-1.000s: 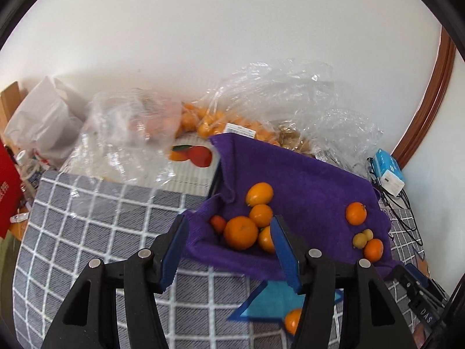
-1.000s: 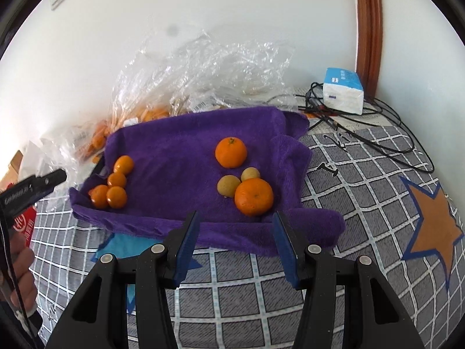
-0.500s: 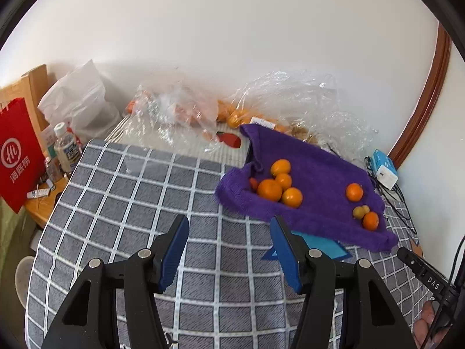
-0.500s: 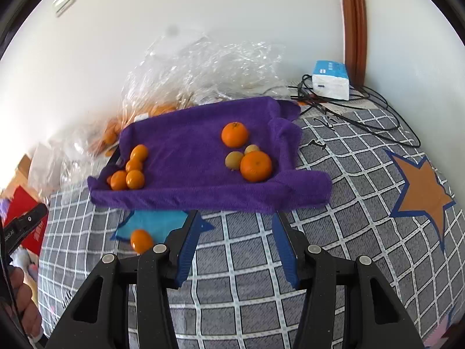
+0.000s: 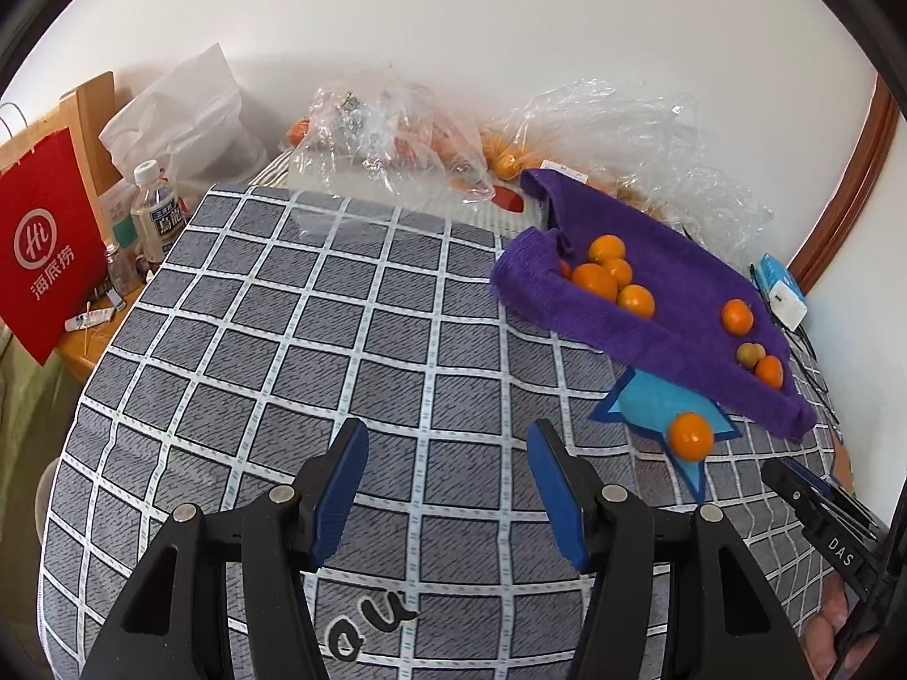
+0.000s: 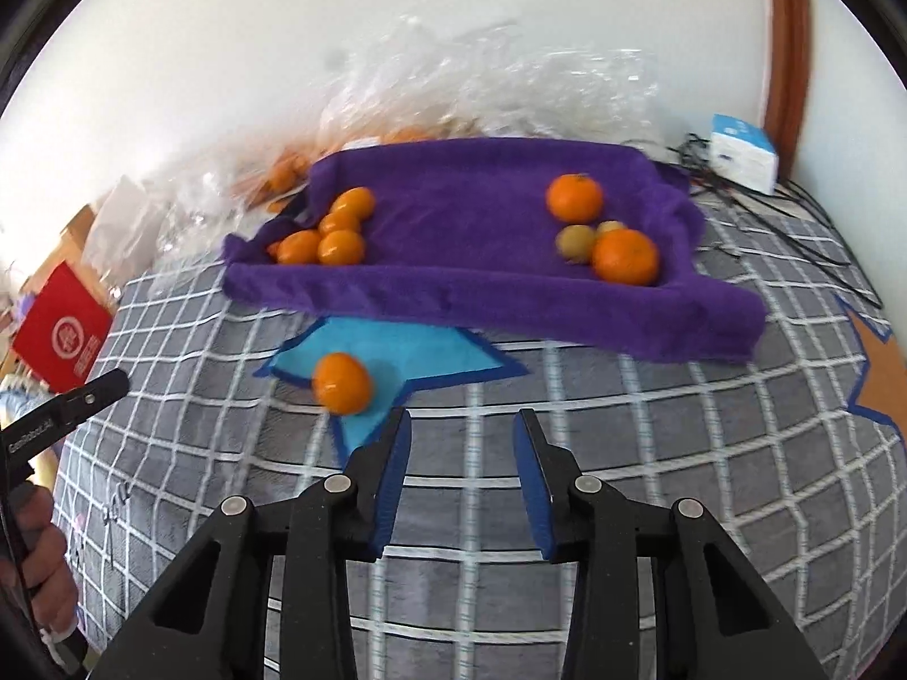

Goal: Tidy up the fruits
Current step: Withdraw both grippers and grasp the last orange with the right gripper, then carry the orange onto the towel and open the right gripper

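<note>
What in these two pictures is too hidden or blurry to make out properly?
- Fruit inside the crinkled clear plastic bags: left view, blurred by the plastic.
- Small reddish fruit on the purple towel: left view, hidden behind oranges.
- Plastic bottle's label: left view, too small.
- Person's hand: right view, cut off by the edge.

Grey checked blanket point(image 5: 317, 340) with a blue star patch point(image 6: 397, 357) and an orange star patch point(image 6: 876, 362) covered the surface. At the left edge stood a red paper bag point(image 5: 42, 260), a water bottle point(image 5: 153, 209) and a white plastic bag point(image 5: 187, 113). A white-and-blue box point(image 6: 742, 153) sat by black cables point(image 6: 793, 221) near the brown door frame point(image 6: 785, 28).
</note>
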The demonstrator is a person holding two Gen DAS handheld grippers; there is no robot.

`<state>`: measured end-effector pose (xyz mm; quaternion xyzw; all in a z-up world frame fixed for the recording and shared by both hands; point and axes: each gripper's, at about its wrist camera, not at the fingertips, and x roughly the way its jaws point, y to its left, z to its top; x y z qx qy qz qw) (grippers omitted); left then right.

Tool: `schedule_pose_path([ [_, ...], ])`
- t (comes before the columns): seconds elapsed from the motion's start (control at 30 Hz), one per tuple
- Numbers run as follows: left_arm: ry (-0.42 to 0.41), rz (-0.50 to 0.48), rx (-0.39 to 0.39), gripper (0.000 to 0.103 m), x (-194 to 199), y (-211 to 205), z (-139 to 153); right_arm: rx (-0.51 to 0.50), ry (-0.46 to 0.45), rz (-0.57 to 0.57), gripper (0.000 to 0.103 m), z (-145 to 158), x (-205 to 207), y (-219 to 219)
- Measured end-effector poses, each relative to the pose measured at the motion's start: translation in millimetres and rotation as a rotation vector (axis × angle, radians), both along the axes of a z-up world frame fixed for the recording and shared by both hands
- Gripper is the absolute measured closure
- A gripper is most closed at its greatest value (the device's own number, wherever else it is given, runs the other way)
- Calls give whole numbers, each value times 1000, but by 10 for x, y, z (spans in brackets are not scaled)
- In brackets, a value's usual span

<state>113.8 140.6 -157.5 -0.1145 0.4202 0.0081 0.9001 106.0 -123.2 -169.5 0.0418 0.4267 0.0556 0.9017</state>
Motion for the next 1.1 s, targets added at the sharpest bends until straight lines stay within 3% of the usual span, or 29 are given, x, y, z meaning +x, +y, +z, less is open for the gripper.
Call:
schedule_pose_path([
  [0.27,24,-15,-11,47,-20,185,-237,-69,-2,99,65,-173,258,517],
  [0.57,49,11,-56,47,23,368,-257,-104,8,98,70,-344,397,704],
  [0.87,29,-33,-104,47,169,127,-150,-95,-48,49,70,-30,253,132],
  [1.1,16,0,-100,47,413,189,48,-96,-83,-14,70,190,540,-249],
])
